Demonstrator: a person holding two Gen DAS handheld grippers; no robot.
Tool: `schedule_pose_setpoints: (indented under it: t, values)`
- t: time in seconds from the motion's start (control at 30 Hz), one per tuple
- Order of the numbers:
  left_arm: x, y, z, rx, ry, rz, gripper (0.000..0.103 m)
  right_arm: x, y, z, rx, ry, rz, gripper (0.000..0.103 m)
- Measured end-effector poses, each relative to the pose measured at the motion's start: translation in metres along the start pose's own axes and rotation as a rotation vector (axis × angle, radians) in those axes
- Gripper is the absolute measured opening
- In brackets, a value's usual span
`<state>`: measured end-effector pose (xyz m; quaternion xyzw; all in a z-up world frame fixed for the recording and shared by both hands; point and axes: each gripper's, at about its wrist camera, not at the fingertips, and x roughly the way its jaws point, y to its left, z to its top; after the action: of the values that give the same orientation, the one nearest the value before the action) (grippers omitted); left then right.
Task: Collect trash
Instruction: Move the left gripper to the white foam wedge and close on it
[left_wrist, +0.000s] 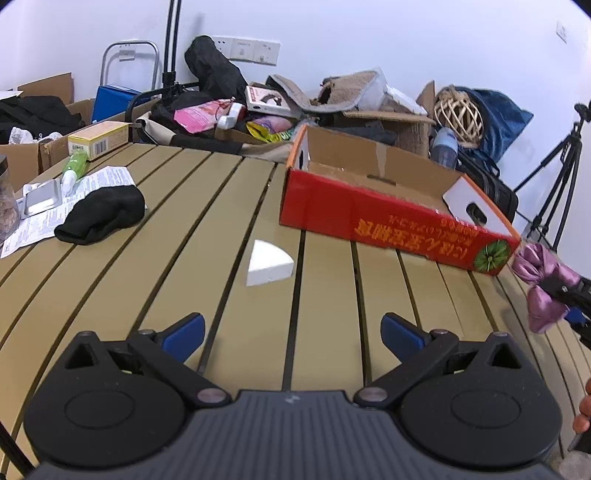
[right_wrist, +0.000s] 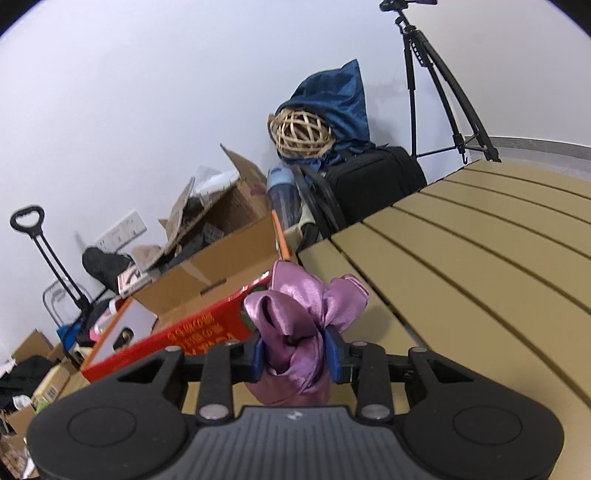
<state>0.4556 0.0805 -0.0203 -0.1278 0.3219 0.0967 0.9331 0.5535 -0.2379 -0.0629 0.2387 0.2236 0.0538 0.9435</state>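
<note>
My right gripper (right_wrist: 295, 352) is shut on a pink satin bow (right_wrist: 299, 317) and holds it above the slatted table, close to the right end of a red open cardboard box (right_wrist: 192, 334). The bow (left_wrist: 543, 288) and right gripper also show at the right edge of the left wrist view. My left gripper (left_wrist: 293, 338) is open and empty, low over the table. A white foam wedge (left_wrist: 267, 264) lies ahead of it. The red box (left_wrist: 388, 218) stands beyond, to the right. A black sock (left_wrist: 99, 216) lies at the left on a paper leaflet (left_wrist: 66, 206).
A blister pack (left_wrist: 40, 199), a green tube (left_wrist: 74, 168) and a yellow carton (left_wrist: 98, 140) lie at the table's (left_wrist: 177, 229) far left. Cluttered cardboard boxes (left_wrist: 391, 122), bags and a wicker ball (right_wrist: 301, 133) stand behind the table. A tripod (right_wrist: 436, 81) stands at the right.
</note>
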Motion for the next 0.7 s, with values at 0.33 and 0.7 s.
schedule_pose_setpoints:
  t: [0.33, 0.7]
  values:
    - [0.006, -0.003, 0.029, 0.022, -0.04, 0.067, 0.103, -0.021, -0.02, 0.017, 0.063, -0.044, 0.034, 0.031]
    - [0.061, -0.011, 0.051, 0.046, 0.015, 0.212, 0.103, -0.036, -0.05, 0.03, 0.131, -0.083, 0.024, 0.031]
